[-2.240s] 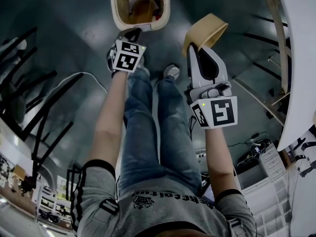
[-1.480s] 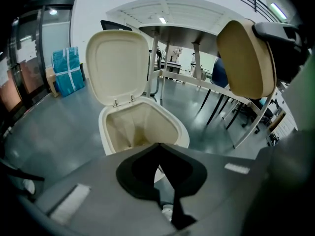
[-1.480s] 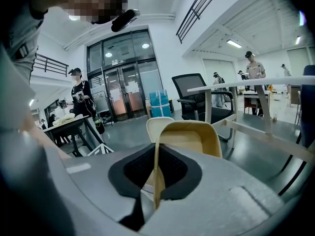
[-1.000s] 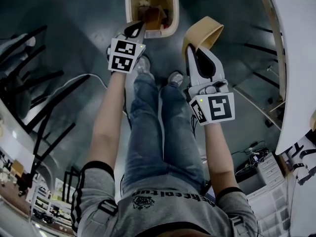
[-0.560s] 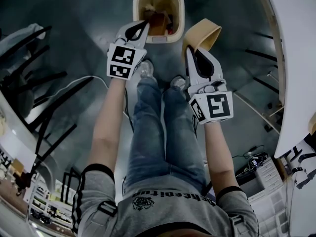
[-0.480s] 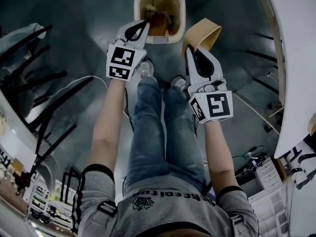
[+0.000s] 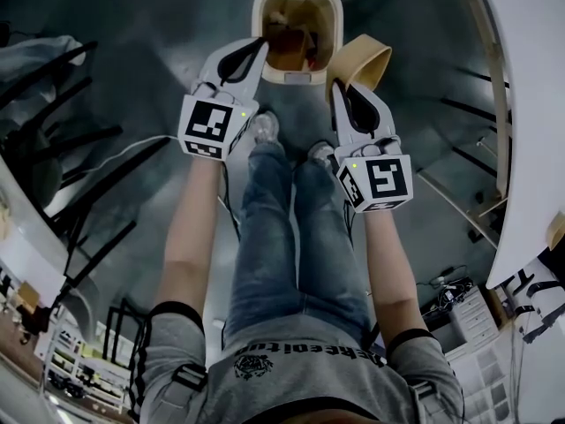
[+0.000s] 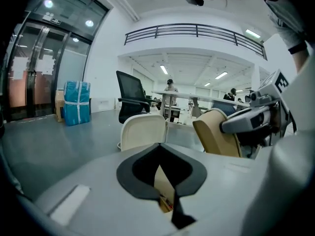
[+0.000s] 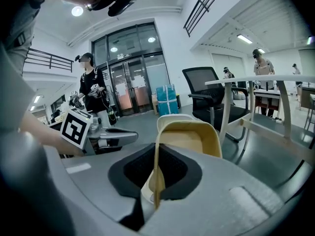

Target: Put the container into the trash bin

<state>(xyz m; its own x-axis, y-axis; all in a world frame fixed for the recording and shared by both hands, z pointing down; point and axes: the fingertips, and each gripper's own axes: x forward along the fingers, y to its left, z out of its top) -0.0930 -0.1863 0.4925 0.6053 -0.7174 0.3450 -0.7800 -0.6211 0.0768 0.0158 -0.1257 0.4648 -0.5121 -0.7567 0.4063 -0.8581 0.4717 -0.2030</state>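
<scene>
The cream trash bin [image 7: 331, 56] stands on the floor ahead with its lid up and brown rubbish inside. My right gripper [image 7: 339, 85] is shut on the wall of a tan container [image 7: 360, 60], held just right of the bin's front corner. In the right gripper view the container [image 9: 189, 137] rises from my gripper [image 9: 156, 149], with the bin lid [image 9: 170, 120] behind it. My left gripper [image 7: 257, 46] is shut with nothing in it, its tips at the bin's front left rim. The left gripper view shows my gripper [image 8: 158, 146], the bin lid [image 8: 143, 131] and the container [image 8: 215, 137].
Black chair frames [image 7: 62, 148] and a cable [image 7: 146, 140] lie to the left. A white table [image 7: 534, 104] curves along the right. The person's shoes [image 7: 265, 126] are just short of the bin. Another person [image 9: 93, 90] stands by glass doors; a black office chair [image 9: 209, 97] is nearby.
The bin has come closer and shifted right in view. Both grippers have moved toward it; the left one's tips now reach its front rim. The container stays clamped in the right gripper.
</scene>
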